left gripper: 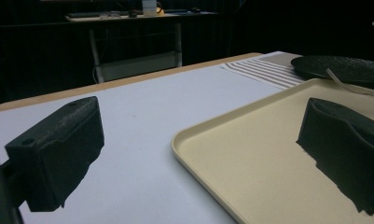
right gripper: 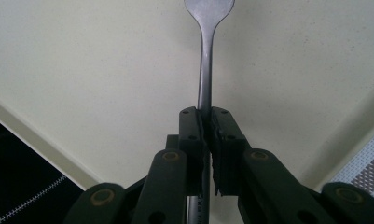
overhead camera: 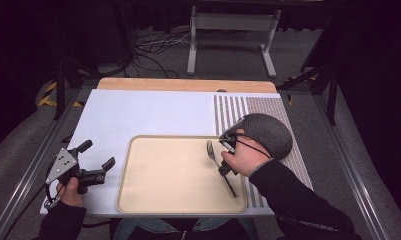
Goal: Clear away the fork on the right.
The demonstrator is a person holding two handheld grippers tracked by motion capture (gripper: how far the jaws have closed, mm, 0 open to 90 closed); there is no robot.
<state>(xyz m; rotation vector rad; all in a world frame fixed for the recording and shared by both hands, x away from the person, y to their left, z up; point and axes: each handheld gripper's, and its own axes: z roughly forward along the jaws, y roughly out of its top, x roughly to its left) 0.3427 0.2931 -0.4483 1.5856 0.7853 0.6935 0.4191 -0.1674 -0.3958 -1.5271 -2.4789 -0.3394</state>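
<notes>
A white board [overhead camera: 138, 112] lies over a pale wooden table [overhead camera: 185, 84], with a striped and checked placemat [overhead camera: 238, 107] at its right end and a beige tray [overhead camera: 175, 175] near the person's edge, all on a grey floor strewn with cables [overhead camera: 153, 47] in a dark room where a white desk frame [overhead camera: 230, 22] stands behind. The right gripper [right gripper: 207, 122] is clamped on the handle of a metal fork [overhead camera: 214, 152], which sits over the tray's right side just beside a dark domed cover [overhead camera: 265, 134] on the placemat. The left gripper [overhead camera: 95, 161] hovers with jaws spread wide and nothing between them, left of the tray.
</notes>
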